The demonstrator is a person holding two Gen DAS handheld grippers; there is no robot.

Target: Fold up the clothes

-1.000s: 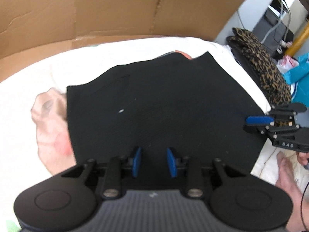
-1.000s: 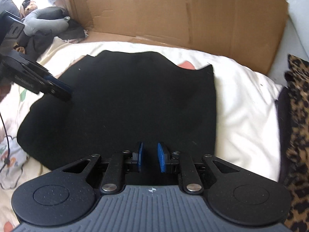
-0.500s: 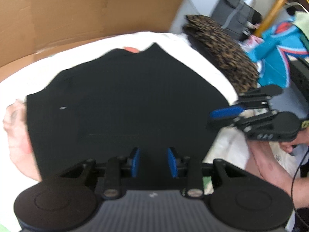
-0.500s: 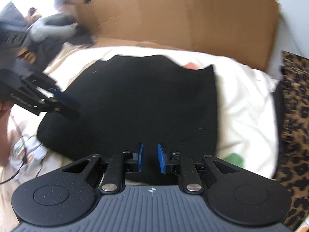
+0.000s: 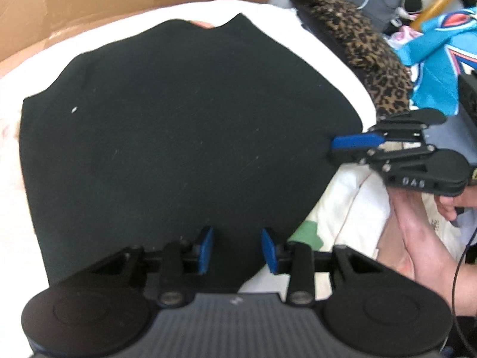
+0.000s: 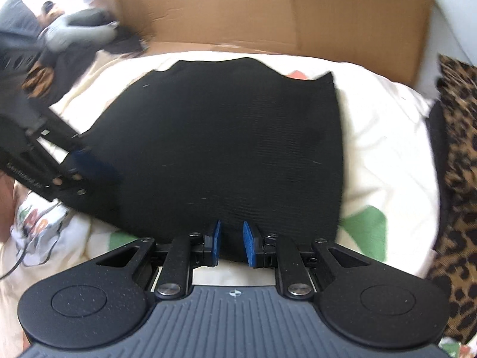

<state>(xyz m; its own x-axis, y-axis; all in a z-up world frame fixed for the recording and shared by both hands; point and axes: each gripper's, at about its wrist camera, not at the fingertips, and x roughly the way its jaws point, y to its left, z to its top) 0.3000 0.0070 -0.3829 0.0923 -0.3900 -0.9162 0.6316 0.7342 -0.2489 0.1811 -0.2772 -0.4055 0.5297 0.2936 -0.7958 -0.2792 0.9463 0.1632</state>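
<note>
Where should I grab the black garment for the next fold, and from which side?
Judging by its flat pose, grip the flat black knit garment at its near hem corners, coming in low from the near side. Both the left claw and right claw are open there.

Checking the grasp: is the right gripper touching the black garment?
Cannot tell. In the left wrist view, the right gripper meets the black garment's edge; contact isn't plain.

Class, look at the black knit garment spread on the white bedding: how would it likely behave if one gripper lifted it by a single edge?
The black knit garment would probably drape and sag, since it lies limp, following the white bedding. It looks thin and ribbed, so likely light. Its wavy far edge suggests that it may stretch or bunch rather than keep its shape.
</note>
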